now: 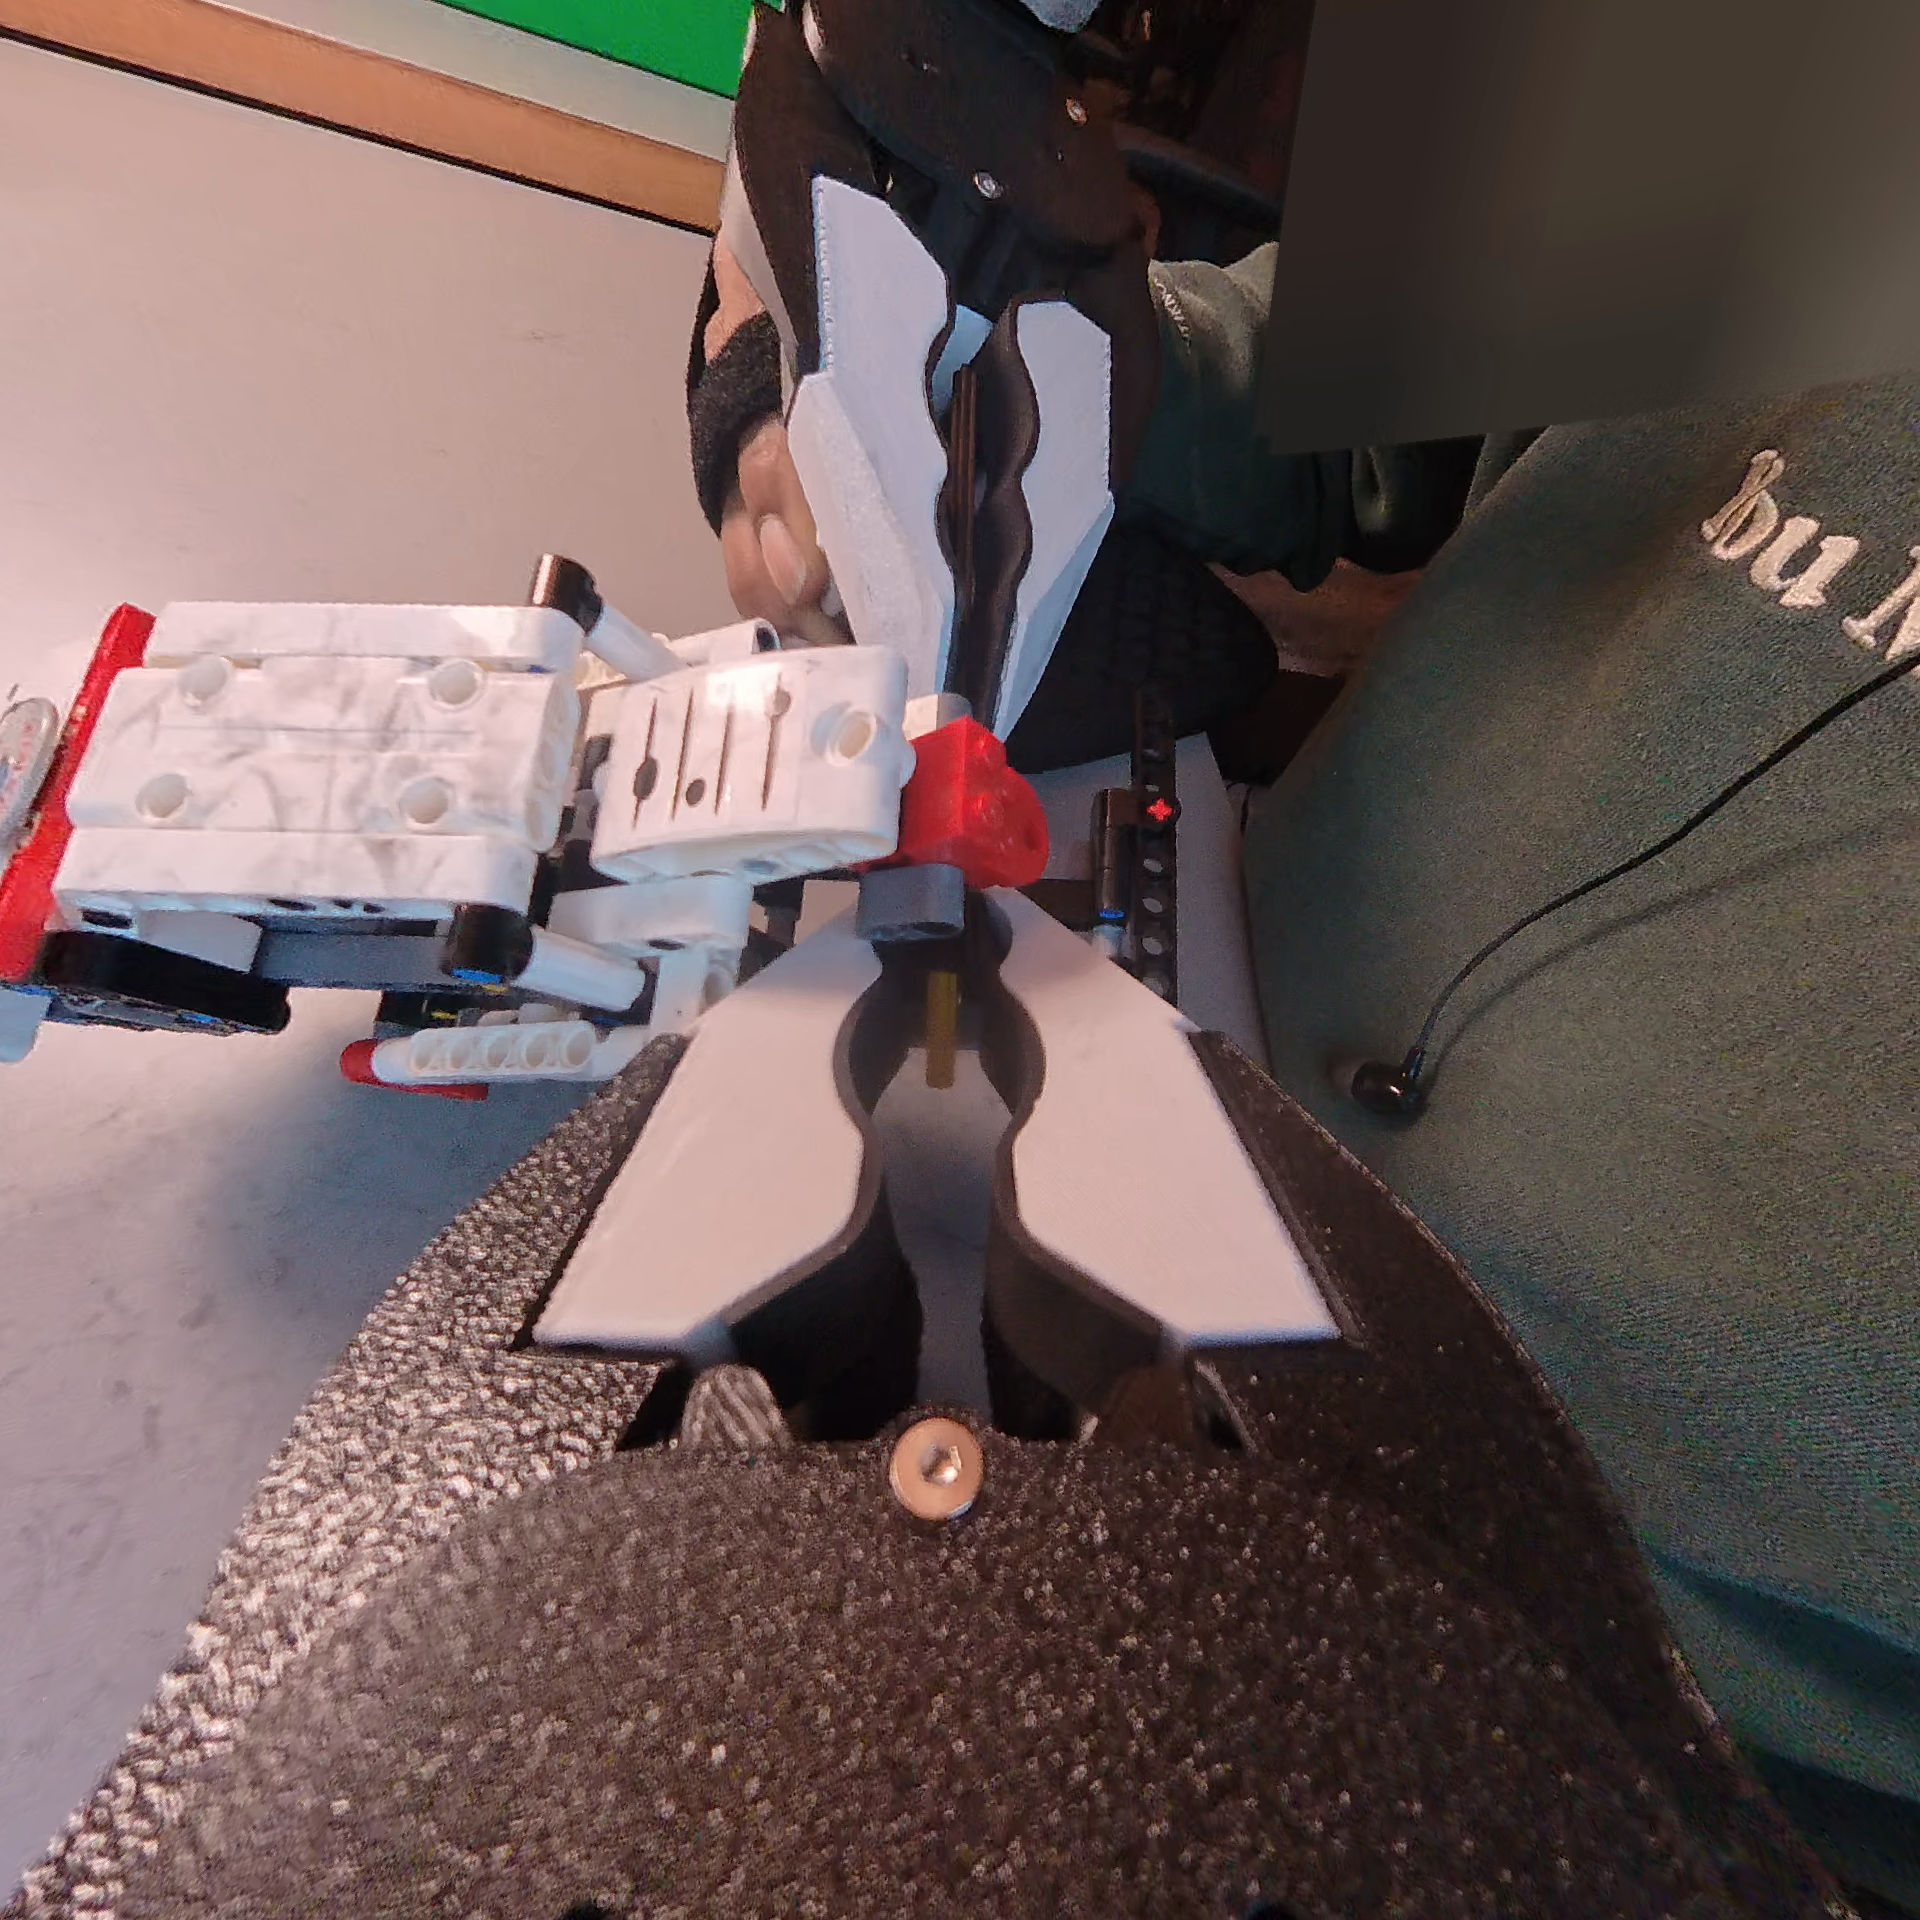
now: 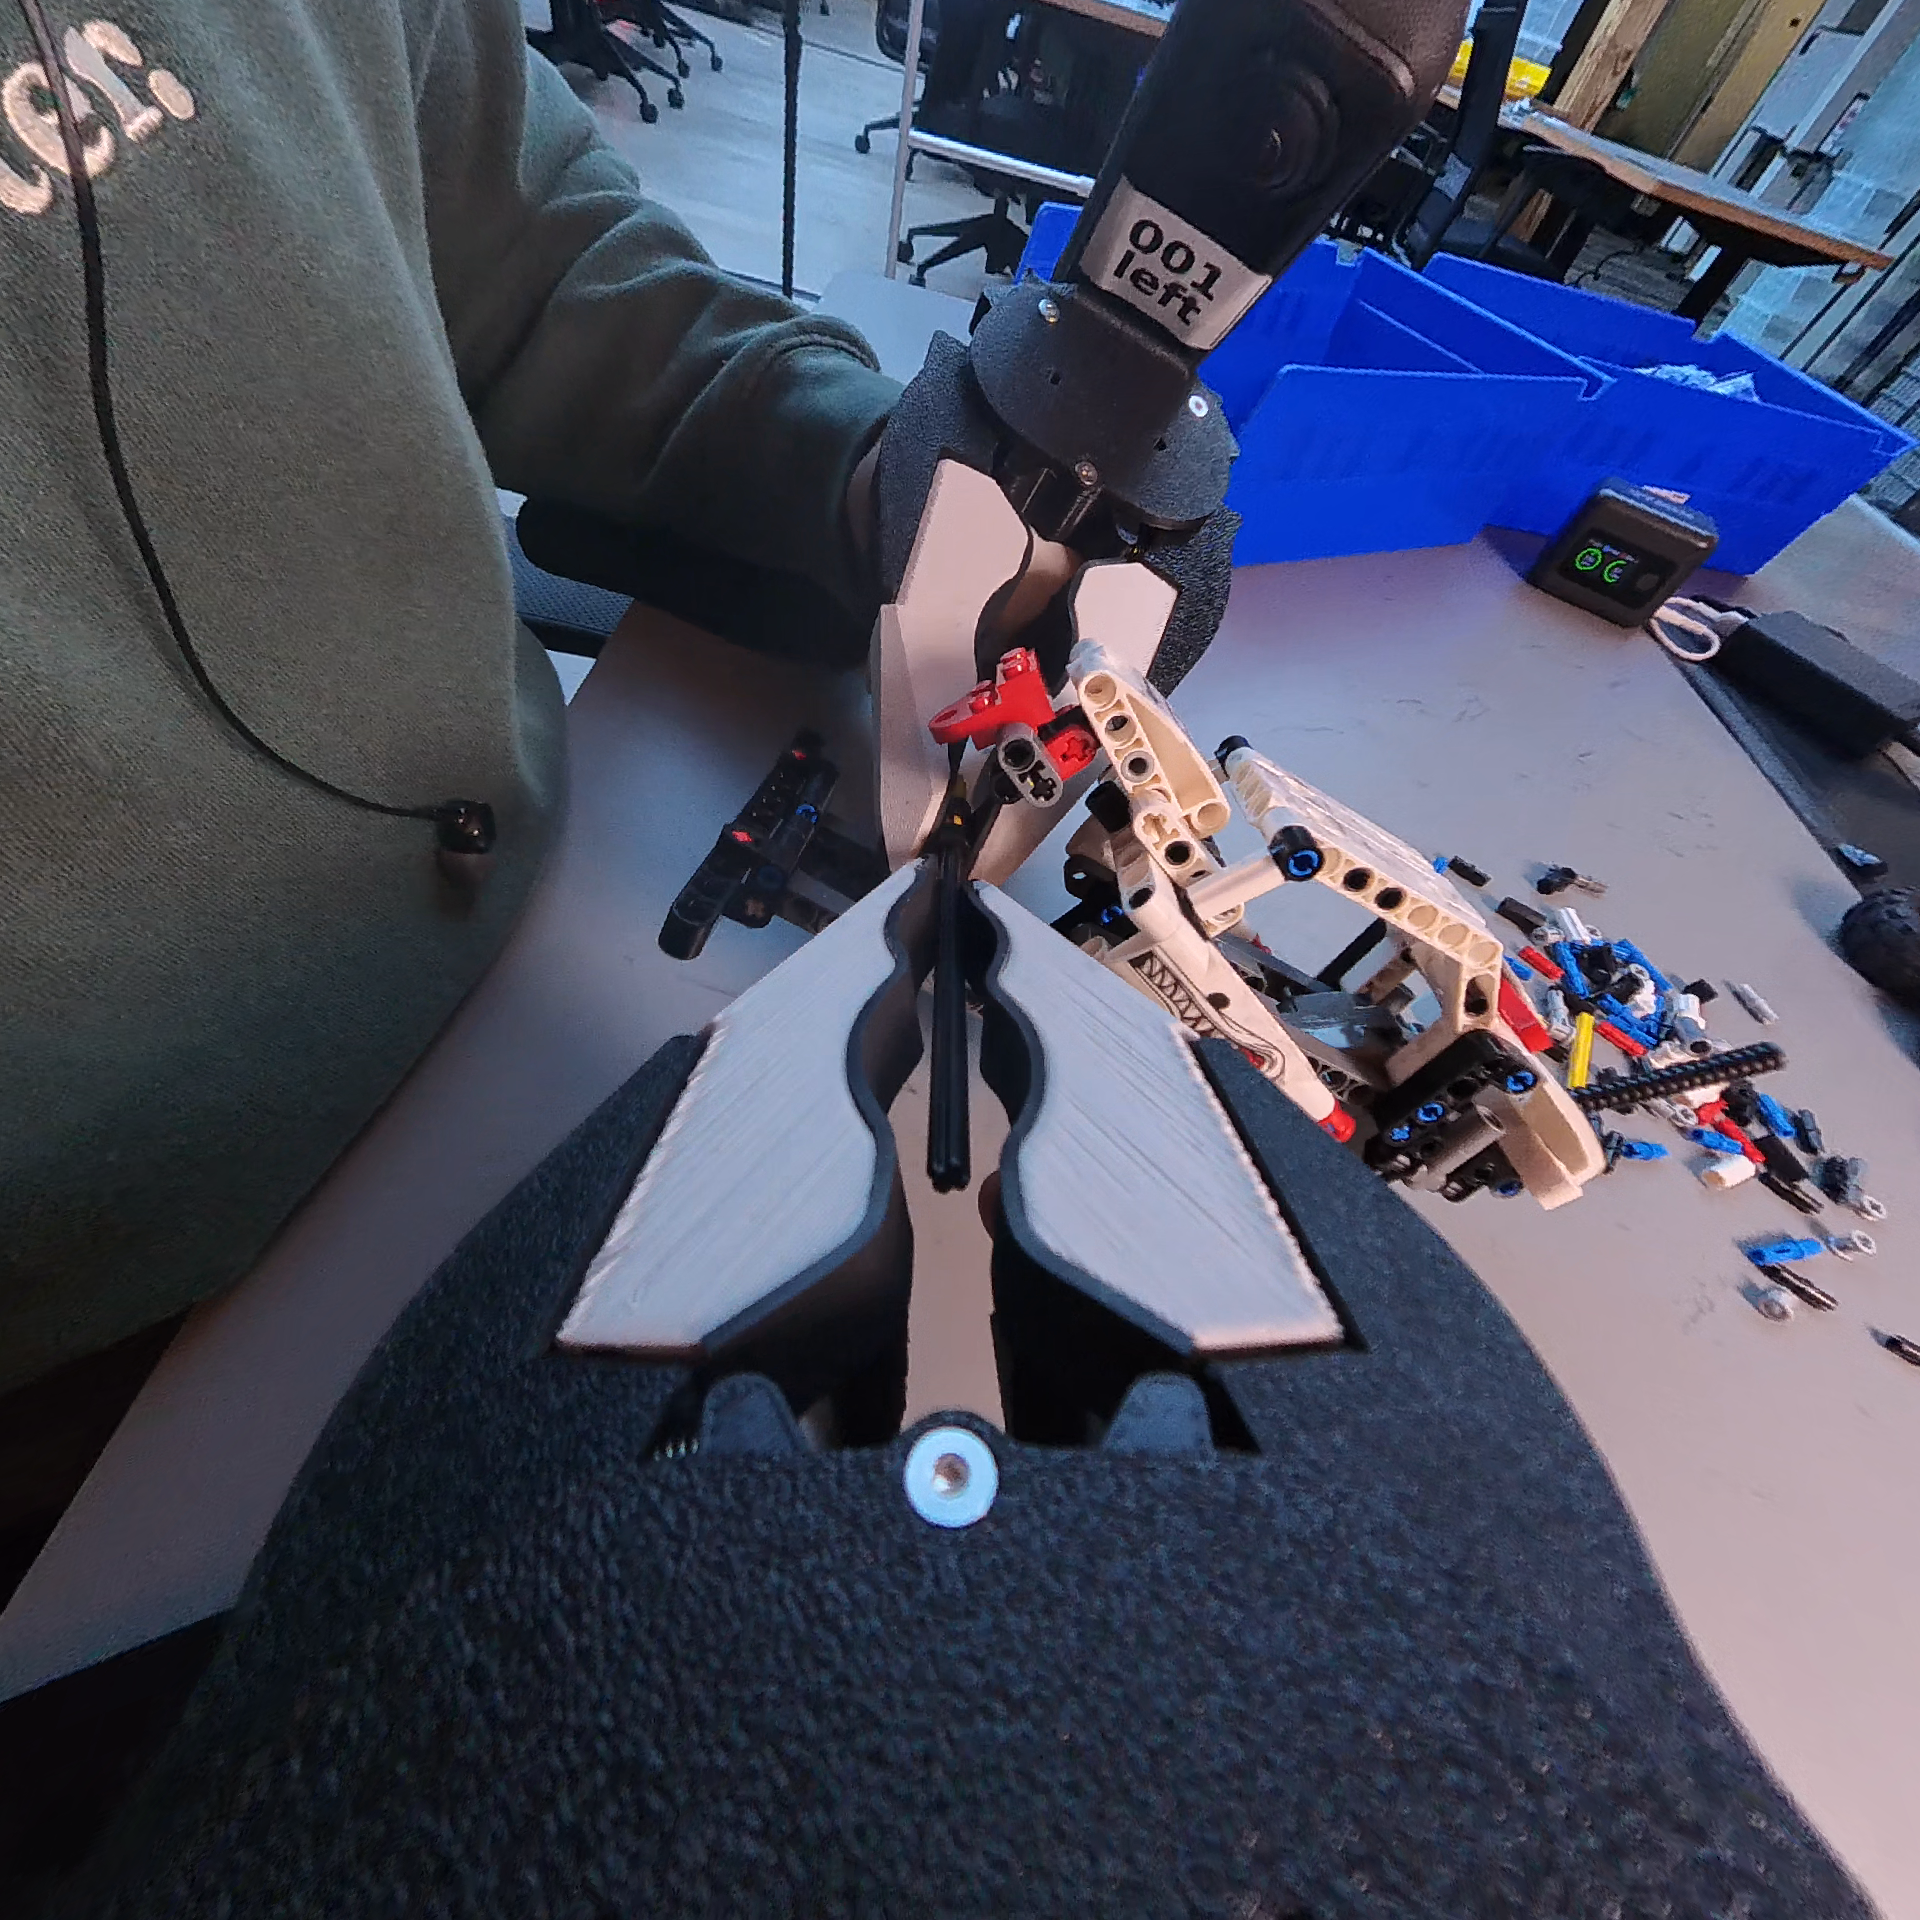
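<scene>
Grey table [image 2: 1455, 665] carries everything here, with a person in a green hooded top [image 2: 312, 436] sitting against its near edge and blue bins [image 2: 1507, 416] standing along the far side. A small black device with a lit screen [image 2: 1621, 566] sits just in front of the bins.

Next in size is a white, red and black toy brick model [image 2: 1299, 935], held tilted above the table rather than resting flat. The left tongs [image 1: 940, 914] are closed narrowly on its end, pinching a grey connector [image 1: 912, 902] just under a red piece [image 1: 971, 816]; a thin yellow pin [image 1: 940, 1023] hangs between the fingers below the connector. From the right wrist view the same left tongs [image 2: 1013, 727] come down from above onto that red end of the model.

The right tongs [image 2: 948, 894] are closed on a long black rod [image 2: 948, 1039], which lies along the gap between the fingers and points towards the red end of the model. In the left wrist view the right tongs [image 1: 971, 717] meet the red piece from the opposite side, tip nearly to tip with the left ones.

A black beam with holes [image 2: 748, 862] lies on the table near the person. A scatter of small loose pieces [image 2: 1662, 1049], blue, red, black and white, lies to the right of the model, with a black toothed bar [image 2: 1683, 1075] among them and a black tyre [image 2: 1886, 940] at the picture's edge.
</scene>
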